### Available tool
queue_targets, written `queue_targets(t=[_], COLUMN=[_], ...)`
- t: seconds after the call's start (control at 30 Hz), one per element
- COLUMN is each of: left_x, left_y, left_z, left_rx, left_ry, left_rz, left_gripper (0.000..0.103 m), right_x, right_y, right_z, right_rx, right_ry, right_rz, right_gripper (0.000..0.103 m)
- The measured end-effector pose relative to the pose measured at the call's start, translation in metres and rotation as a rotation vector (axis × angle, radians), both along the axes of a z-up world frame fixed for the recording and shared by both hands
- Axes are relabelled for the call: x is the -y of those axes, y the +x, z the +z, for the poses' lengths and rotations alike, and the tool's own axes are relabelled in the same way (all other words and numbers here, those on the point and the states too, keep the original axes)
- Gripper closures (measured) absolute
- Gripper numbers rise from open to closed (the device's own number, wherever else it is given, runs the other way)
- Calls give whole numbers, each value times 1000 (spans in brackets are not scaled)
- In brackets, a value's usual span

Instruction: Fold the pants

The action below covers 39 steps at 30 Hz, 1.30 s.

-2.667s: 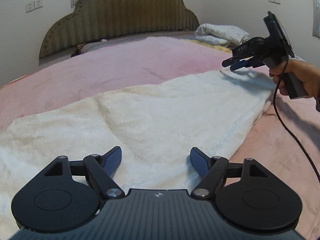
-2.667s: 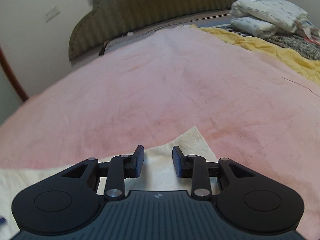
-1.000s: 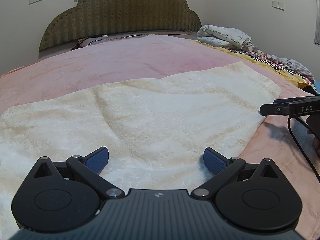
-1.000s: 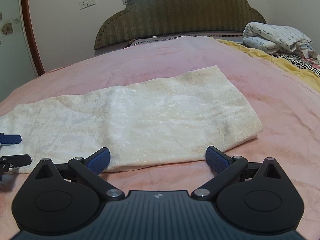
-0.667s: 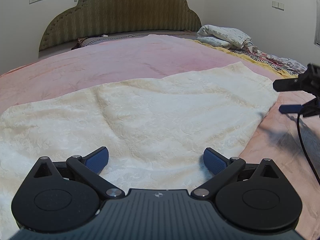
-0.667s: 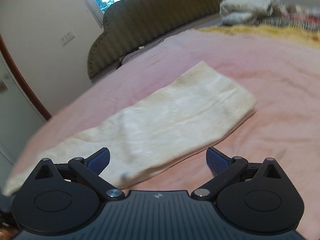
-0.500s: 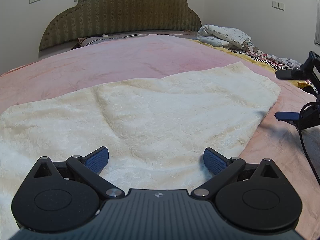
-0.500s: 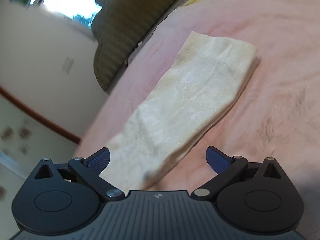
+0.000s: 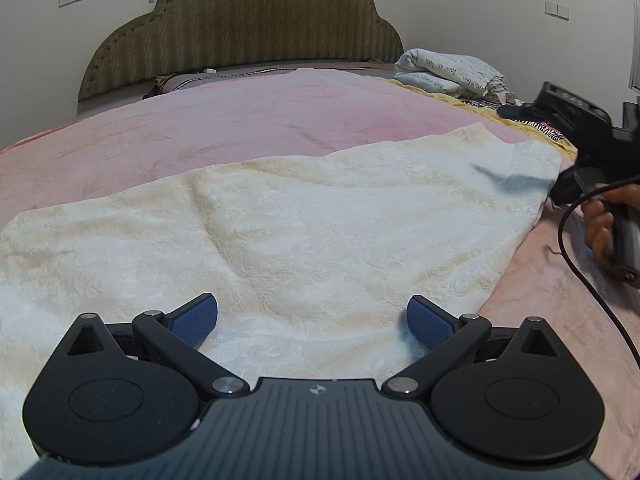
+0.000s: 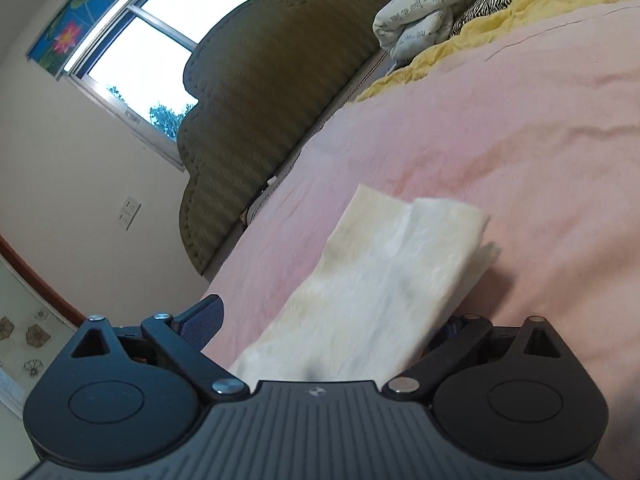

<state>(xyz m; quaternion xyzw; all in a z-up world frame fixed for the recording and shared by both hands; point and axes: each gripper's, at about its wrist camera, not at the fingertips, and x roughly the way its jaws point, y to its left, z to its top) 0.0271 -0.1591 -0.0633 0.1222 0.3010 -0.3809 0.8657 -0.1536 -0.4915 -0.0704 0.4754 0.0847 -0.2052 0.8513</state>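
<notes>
While the cream pants (image 9: 304, 232) lie flat on the pink bedspread (image 9: 240, 120), their long axis runs from the left edge of the left wrist frame up to the right edge, narrow end pointing toward the upper right. In the right wrist view the pants (image 10: 376, 292) stretch from bottom centre up to mid-frame, far end squared off, two layers showing at that end.

Left gripper (image 9: 312, 318): bottom centre of its frame, fingers spread wide, over the near edge of the fabric, gripping nothing. Right gripper (image 10: 324, 320): fingers wide apart w/ the cloth passing betw. them, not pinched; its right pad is hidden behind the fabric. From the left wrist cam it sits at the far right edge by the pants' end, hand (image 9: 600, 216) on its handle.

No containers in either view. Folded bedding (image 9: 448, 74) at upper right, near the headboard (image 9: 240, 24).
</notes>
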Motion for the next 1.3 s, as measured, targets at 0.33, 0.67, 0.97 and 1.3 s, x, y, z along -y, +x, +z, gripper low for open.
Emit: queue_targets(t=[0.33,0.67,0.97,1.3], left_x=[-9,-18,-8,-67], left_y=[6,85,101,102], left_z=[14,25,5,23], left_rx=[-13,-782,-996,-685], left_ry=[-92,-692,-891,-613], left_rz=[91,24,97,164], left_gripper=[13,2,1,97], right_x=[38,-55,-206,-293], right_y=[9,36,63,77], right_z=[-22,68,87,62], right_rx=[3,-145,-172,-273], right_ry=[80,-528,-987,-1263], right_rz=[20,228,538,680], right_gripper=[90,90,91,90])
